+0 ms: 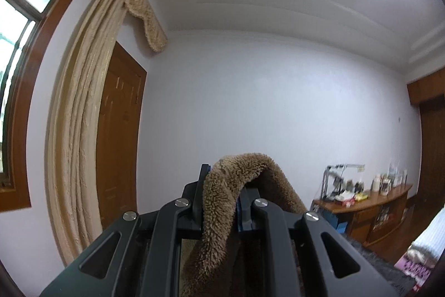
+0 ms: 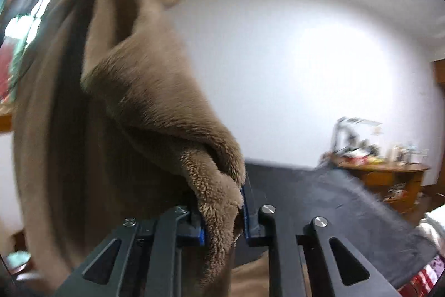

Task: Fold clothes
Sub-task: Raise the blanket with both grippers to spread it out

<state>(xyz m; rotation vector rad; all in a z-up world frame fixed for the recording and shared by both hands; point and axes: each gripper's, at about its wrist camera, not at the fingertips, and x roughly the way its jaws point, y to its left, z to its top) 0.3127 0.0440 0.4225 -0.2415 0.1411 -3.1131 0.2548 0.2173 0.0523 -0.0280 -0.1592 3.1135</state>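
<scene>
Hanging in the air between the two grippers, the fleece (image 2: 133,91) is a thick, plush brown garment, and it will likely handle as soft and floppy with some weight to it. It has no stiffness: wherever it is not pinched it sags, and the deep pile should give the pads good friction, so slipping seems a smaller worry than bunching.

The left gripper (image 1: 219,202) is clamped on a fold of it; in the left wrist view a furry edge arches up over the fingers (image 1: 198,194) and drops down between them. The right gripper (image 2: 222,213) is closed on another corner, a tuft of pile squeezed between its blue-lined fingers (image 2: 251,216), with the main body of cloth rising up and to the left of that view in long vertical drapes.

The best holds are probably hems or corners, as now, since a grip in the middle would gather several layers and spoil a clean fold. Which part of the garment each edge belongs to cannot be told.

The pile is tan and curly on one face; the other face looks darker and smoother. Below it lies a dark sheet (image 2: 347,202), seemingly the surface on which it would be laid. A wooden cabinet (image 1: 370,210) stands against the far wall, well apart.
</scene>
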